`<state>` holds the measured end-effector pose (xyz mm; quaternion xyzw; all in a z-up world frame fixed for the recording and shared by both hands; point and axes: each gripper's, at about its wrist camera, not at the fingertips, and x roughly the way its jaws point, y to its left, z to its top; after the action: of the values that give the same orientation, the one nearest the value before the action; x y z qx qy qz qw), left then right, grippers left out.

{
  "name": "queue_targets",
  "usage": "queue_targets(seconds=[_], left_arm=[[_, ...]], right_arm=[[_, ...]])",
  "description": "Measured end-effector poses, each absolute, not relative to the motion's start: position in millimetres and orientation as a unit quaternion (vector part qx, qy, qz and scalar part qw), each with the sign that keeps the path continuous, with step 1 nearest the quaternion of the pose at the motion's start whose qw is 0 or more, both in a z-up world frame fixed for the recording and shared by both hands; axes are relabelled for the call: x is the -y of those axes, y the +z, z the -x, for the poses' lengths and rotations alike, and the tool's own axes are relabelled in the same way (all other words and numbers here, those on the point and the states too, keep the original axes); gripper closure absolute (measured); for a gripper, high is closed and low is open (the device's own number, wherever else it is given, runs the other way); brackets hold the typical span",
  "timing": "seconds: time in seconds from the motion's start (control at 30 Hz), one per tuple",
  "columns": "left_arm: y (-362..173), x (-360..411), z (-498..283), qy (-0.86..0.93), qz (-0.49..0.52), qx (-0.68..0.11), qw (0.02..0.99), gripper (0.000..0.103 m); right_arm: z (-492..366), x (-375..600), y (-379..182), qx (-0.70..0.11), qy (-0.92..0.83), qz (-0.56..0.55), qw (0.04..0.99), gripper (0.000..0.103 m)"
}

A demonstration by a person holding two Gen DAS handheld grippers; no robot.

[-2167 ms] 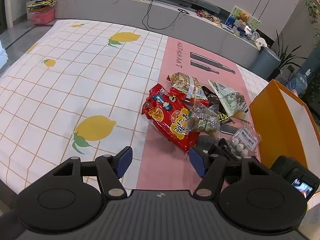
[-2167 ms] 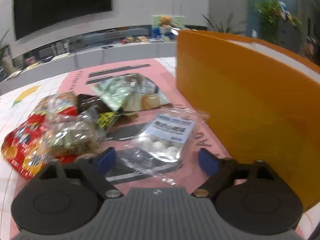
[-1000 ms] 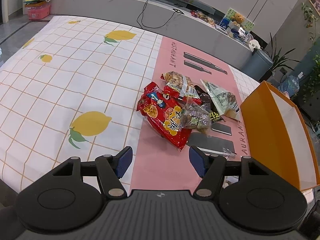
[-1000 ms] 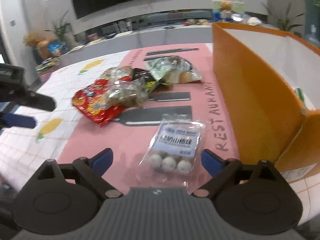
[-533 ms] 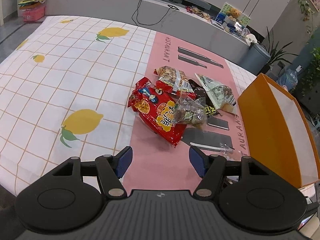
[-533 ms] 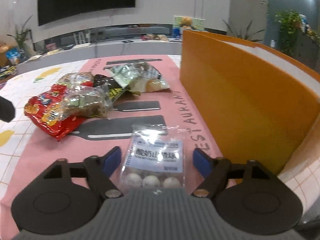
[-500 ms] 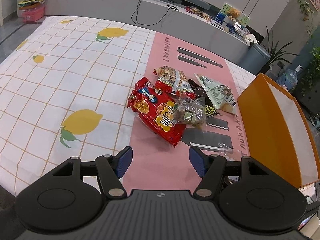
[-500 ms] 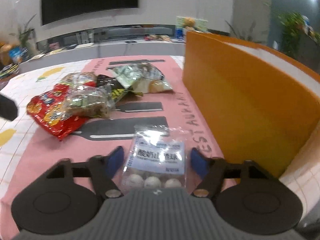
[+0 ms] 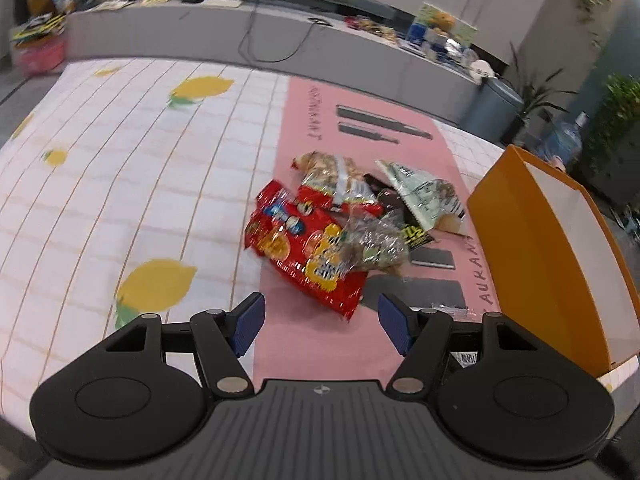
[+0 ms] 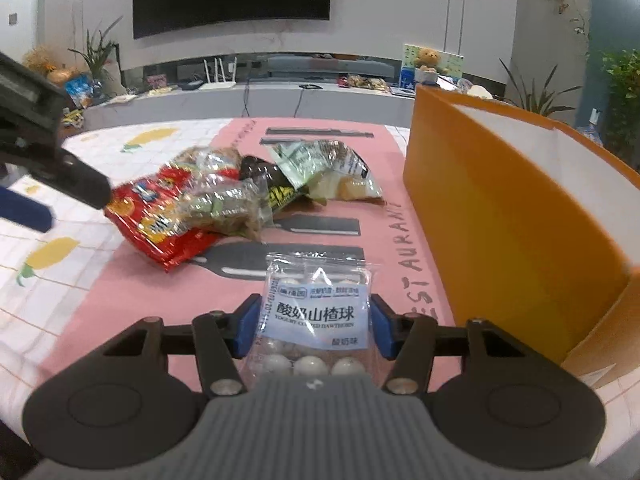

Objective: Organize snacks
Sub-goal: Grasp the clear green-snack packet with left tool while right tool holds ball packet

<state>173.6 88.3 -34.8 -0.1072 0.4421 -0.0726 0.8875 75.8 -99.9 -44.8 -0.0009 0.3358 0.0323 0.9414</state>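
Snack-strewn table [image 9: 100, 208] with orange box [image 9: 532, 264]

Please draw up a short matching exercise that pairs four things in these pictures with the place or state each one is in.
Things
1. clear bag of white balls
2. red snack bag
3. orange box
4. left gripper

Places or states
A. stands at the right edge of the pink mat
B. open, with nothing between its pads
C. between the pads of the right gripper, whose jaws have just been closing
D. lies at the left of the snack pile, partly under a clear packet

Pairs: 1-C, 2-D, 3-A, 4-B
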Motion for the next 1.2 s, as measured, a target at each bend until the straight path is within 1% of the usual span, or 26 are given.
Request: queue_targets(seconds=[0.17,0.33,0.57,0.67,0.77,0.87,1.07,1.2], left_arm=[[-33,-84,-183,-0.102,0.126,-0.442,0.882,0.026],[-33,-70,-197,-0.107,0.085,-0.438,0.888,0.025],[-43,-60,-234,-0.119,0.05,-0.45,0.884,0.025],[-45,-60,-248,-0.126,0.054,-0.451,0.882,0.024],[-45,-60,-257,-0.14,0.088,-0.437,0.884,0.021],[-51,-51,-264,-0.152,0.1,-0.461,0.869,0.021],[-66,-20,-267,-0.15,0.014,-0.479,0.865,0.019],[-77,-12,-269,-0.131,0.0,-0.488,0.863,0.018]], right_arm=[[-75,110,-33,-0.341,0.05,-0.033,0.938,0.047],[-76,120,-28,-0.352,0.058,-0.064,0.932,0.047],[-70,115,-26,-0.337,0.076,-0.042,0.937,0.047],[-71,112,-28,-0.343,0.085,-0.044,0.935,0.047],[-73,109,-32,-0.349,0.085,-0.043,0.932,0.047],[-73,109,-35,-0.356,0.083,-0.043,0.93,0.047],[-72,113,-35,-0.362,0.077,-0.059,0.927,0.047],[-72,114,-35,-0.363,0.077,-0.064,0.926,0.047]])
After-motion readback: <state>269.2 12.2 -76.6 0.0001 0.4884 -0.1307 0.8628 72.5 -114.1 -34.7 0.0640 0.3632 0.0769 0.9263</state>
